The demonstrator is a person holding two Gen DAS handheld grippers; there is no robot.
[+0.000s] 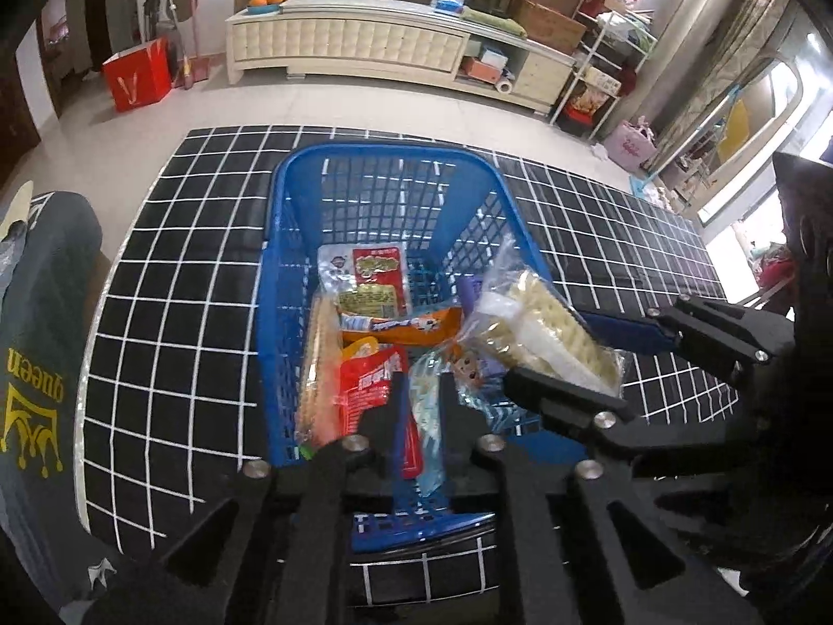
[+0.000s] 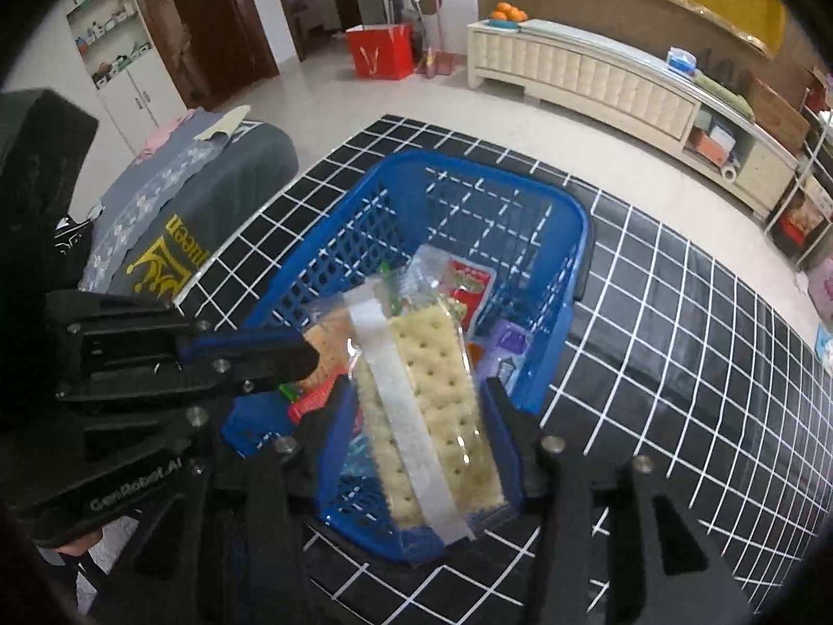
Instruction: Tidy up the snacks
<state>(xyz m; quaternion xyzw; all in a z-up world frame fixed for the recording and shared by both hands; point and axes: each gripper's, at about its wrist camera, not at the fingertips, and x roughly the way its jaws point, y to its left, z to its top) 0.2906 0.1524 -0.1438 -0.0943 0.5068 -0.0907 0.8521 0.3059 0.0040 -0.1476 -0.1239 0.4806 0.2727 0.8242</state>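
R gripper (image 2: 416, 416) is pinching the cracker pack (image 2: 427, 416) by its sides, holding it over the near end of the blue basket (image 2: 572, 271). L gripper (image 1: 419, 406) is hovering w/ jaws slightly apart, nothing between them, over the same end. Risk: slick wrapper slipping, or pack snagging on L gripper and landing outside basket.

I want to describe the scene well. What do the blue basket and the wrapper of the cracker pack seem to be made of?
The blue basket looks like moulded hard plastic with a slight gloss: its walls are a regular lattice of holes under a smooth rim. The cracker pack, held between the jaws of the right gripper, seems wrapped in thin clear plastic film; the crackers show through it, and it wrinkles and glints.
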